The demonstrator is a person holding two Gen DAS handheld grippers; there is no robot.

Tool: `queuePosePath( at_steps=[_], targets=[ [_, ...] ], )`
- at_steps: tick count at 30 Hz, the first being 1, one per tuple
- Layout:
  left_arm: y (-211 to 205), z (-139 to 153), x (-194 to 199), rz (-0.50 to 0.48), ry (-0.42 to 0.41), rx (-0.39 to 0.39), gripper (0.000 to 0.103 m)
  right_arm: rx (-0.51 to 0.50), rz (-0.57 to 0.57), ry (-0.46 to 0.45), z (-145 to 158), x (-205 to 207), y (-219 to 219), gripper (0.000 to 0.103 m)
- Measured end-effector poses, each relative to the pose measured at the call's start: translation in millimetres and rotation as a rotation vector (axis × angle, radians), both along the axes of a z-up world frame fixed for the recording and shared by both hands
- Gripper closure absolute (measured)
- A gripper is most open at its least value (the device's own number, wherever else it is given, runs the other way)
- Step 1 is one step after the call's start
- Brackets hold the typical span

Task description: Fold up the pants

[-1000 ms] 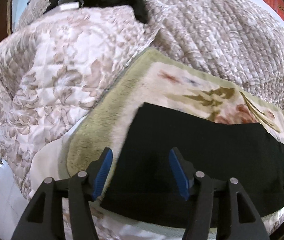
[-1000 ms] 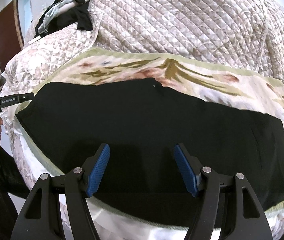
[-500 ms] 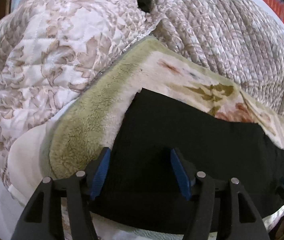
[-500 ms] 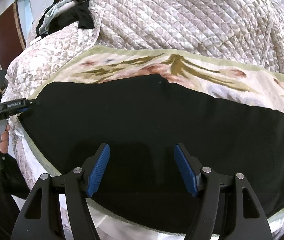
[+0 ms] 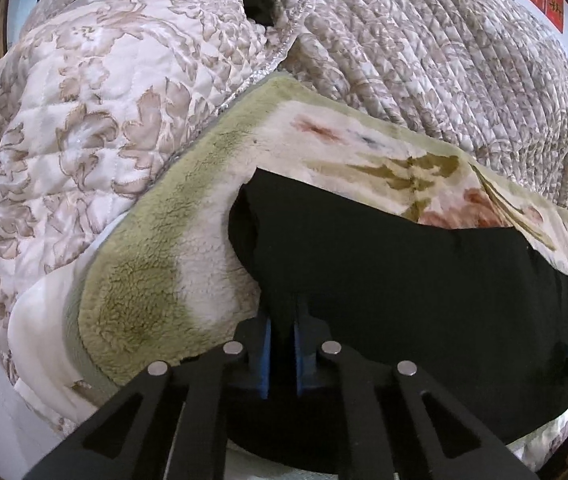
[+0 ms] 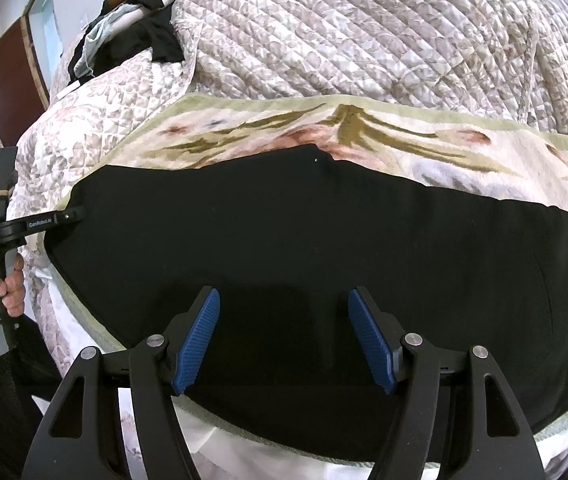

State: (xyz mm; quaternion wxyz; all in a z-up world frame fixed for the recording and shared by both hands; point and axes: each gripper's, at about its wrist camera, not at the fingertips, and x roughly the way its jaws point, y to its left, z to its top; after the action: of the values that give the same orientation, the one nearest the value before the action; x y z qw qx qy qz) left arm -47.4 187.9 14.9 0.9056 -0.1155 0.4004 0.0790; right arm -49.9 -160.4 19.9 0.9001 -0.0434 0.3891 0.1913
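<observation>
Pants (image 5: 403,280) lay flat on the fleecy blanket (image 5: 156,280) in the left wrist view, long axis running rightward, with the left gripper (image 5: 282,354) pinched tight on the near left corner. Over in the right wrist view, the right gripper (image 6: 284,344) hovered spread wide above the pants' near edge, gripping nothing.

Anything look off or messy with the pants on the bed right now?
Only the pants end by the left gripper: it bunches into a raised fold where the gripper pinches it. The rest lies flat on the blanket.
</observation>
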Motion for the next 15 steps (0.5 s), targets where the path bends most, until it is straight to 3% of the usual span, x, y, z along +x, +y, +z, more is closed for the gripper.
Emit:
queuePosePath(
  at_steps=[6, 15],
  targets=[
    [-0.5, 9.2, -1.7, -0.014, -0.034, -0.103, 0.094, 0.032, -0.024, 0.0, 3.4, -1.2, -6.5, 0.036],
    [-61.7, 50.6, 8.2, -0.201, -0.11, -0.26, 0.094, 0.094, -0.086, -0.004, 11.9, 2.6, -26.2, 0.036]
  ],
)
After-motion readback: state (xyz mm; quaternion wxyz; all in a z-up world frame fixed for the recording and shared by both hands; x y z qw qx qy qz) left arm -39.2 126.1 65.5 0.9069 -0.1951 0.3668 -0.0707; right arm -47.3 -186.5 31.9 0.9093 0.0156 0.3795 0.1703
